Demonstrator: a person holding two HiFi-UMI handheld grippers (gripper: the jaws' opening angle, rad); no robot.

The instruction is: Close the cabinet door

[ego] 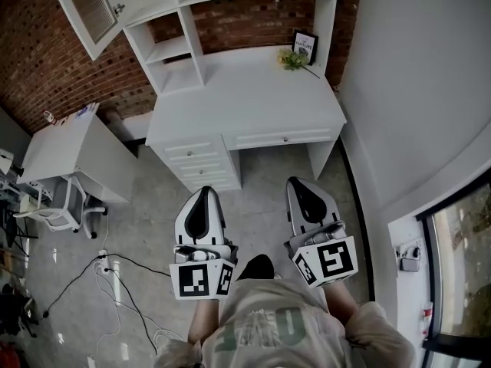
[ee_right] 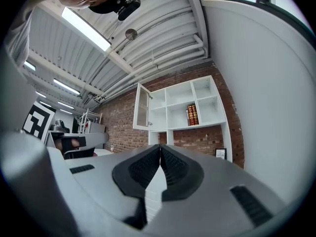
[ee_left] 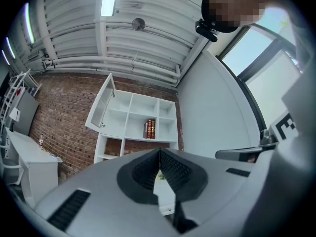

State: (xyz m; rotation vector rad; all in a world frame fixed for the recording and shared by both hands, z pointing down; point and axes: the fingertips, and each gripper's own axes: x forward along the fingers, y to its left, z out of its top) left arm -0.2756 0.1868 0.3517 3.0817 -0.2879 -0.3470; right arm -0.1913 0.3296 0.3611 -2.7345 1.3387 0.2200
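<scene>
The white wall cabinet (ee_left: 143, 120) hangs over a white desk (ego: 245, 102) against the brick wall. Its glass door (ego: 90, 10) at the left end stands swung open; the same cabinet door (ee_left: 101, 107) shows in the left gripper view and again, as the open door (ee_right: 143, 107), in the right gripper view. My left gripper (ego: 202, 199) and right gripper (ego: 304, 192) are held side by side well back from the desk, pointing toward it. Both are shut with nothing between their jaws.
Red books (ee_left: 150, 129) stand on a cabinet shelf. A framed picture (ego: 304, 46) and a small plant (ego: 291, 58) sit at the desk's back right. A second white table (ego: 65, 148), a chair (ego: 57, 209) and floor cables (ego: 115, 282) lie to the left. A white wall (ego: 414, 90) runs along the right.
</scene>
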